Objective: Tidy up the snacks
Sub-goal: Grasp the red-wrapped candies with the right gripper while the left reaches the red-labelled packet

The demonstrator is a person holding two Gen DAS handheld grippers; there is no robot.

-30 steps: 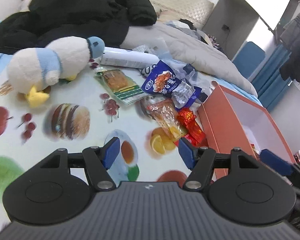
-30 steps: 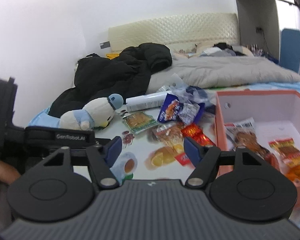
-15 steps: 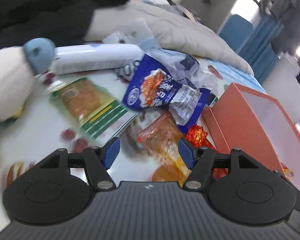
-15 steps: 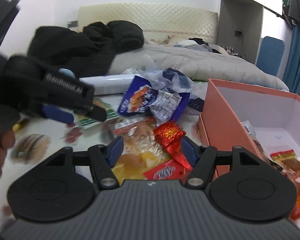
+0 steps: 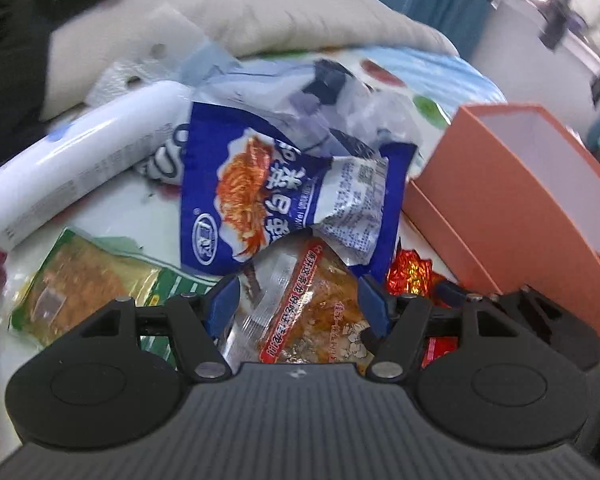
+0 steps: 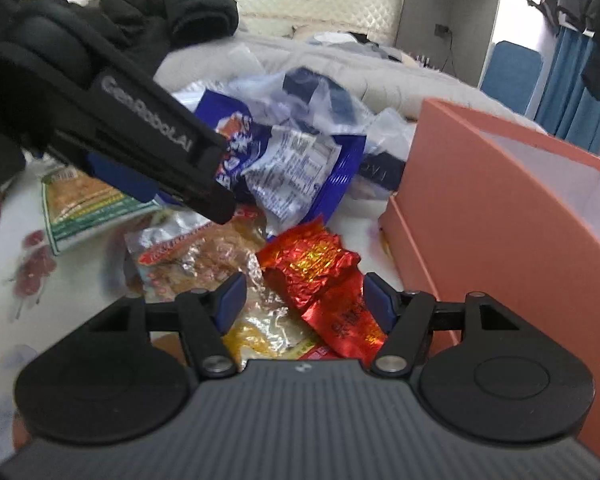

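1. Snacks lie loose beside the tall orange cardboard box [image 6: 496, 216] – a crinkled red foil packet [image 6: 316, 268] nearest it, then a clear packet of orange-brown snack [image 5: 312, 304] and a blue printed bag [image 5: 260, 192]; we judge most sorting is left.
2. Our left gripper [image 5: 298, 300] tilts down over the clear packet, jaws apart, holding nothing.
3. Our right gripper [image 6: 304, 300] straddles the foil packet – jaws just narrowed slightly, pads not pressing.

Five snack packets [image 5: 284, 196], one orange box [image 5: 512, 216], one white tube [image 5: 80, 160], two grippers [image 5: 296, 300]
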